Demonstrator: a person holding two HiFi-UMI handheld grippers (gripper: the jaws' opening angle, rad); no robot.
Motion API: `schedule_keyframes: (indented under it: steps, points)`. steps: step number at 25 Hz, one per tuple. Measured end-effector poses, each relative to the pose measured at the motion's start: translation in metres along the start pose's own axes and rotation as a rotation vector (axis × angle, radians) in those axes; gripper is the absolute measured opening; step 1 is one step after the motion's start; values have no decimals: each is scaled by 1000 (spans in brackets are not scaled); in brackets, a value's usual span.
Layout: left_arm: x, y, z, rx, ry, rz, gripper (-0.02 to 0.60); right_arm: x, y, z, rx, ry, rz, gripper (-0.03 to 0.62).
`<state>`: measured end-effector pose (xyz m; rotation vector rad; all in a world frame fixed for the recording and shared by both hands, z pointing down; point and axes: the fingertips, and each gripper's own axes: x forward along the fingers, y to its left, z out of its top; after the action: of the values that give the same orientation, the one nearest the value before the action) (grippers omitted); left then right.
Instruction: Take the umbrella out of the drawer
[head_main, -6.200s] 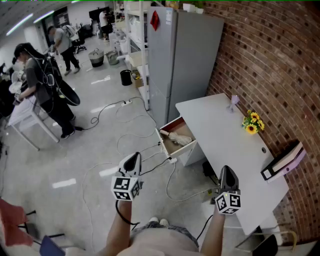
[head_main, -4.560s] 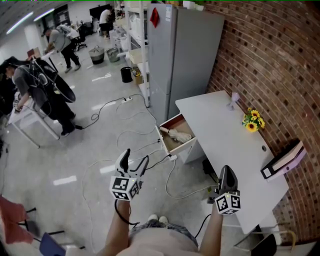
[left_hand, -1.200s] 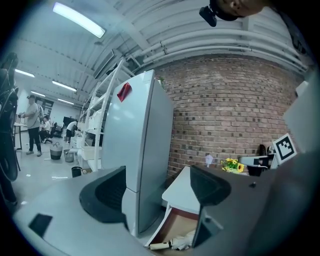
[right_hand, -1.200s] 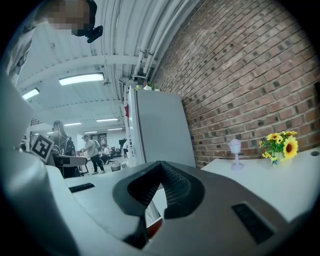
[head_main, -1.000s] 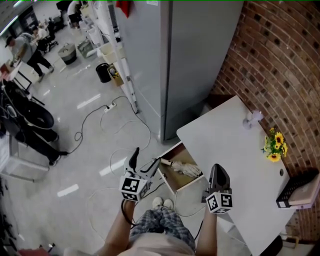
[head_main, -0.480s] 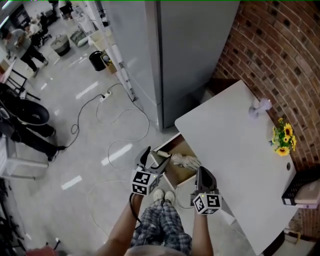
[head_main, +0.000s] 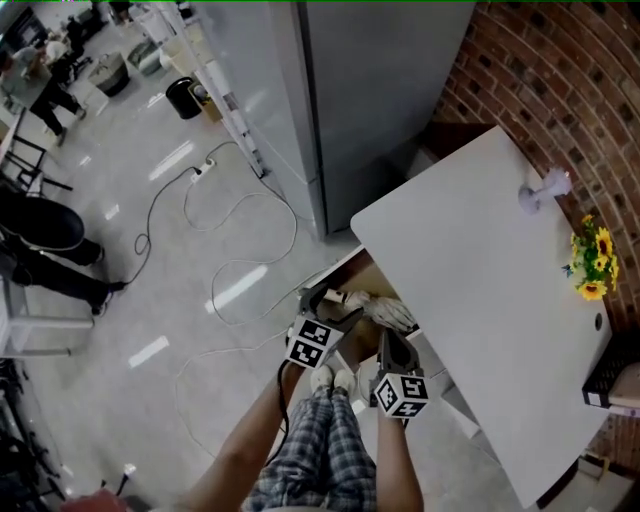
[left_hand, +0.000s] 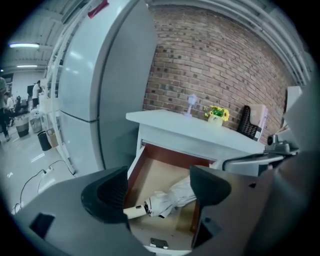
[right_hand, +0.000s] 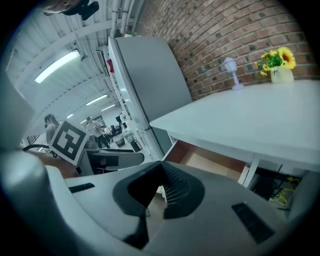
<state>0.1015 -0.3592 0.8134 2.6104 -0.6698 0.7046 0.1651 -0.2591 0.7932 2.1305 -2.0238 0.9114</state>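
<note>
A folded cream umbrella (head_main: 388, 312) lies in the open wooden drawer (head_main: 352, 277) under the white desk. In the left gripper view the umbrella (left_hand: 172, 196) shows between my jaws, its pale handle (left_hand: 133, 212) pointing toward the drawer's front. My left gripper (head_main: 320, 304) hangs open just above the drawer's front edge, close to the handle end, with nothing held; its own view shows that gripper (left_hand: 157, 192) wide open. My right gripper (head_main: 386, 343) is shut and empty, beside the drawer's near right corner; the right gripper (right_hand: 161, 194) looks toward the drawer (right_hand: 205, 160).
The white desk (head_main: 470, 290) carries a small fan (head_main: 545, 186) and a pot of sunflowers (head_main: 591, 268). A grey fridge (head_main: 390, 90) stands just behind the drawer, with a brick wall at the right. Cables (head_main: 225, 265) trail over the floor at the left.
The person has walked up to the desk. My left gripper opened and both grippers came in over the open drawer; in the last second they closed onto its front edge.
</note>
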Motion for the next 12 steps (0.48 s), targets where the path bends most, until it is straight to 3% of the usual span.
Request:
schedule_keyframes:
  steps: [5, 12]
  points:
    - [56, -8, -41, 113, 146, -124, 388, 21, -28, -29, 47, 52, -33, 18]
    - [105, -25, -92, 419, 373, -306, 388, 28, -48, -54, 102, 95, -33, 20]
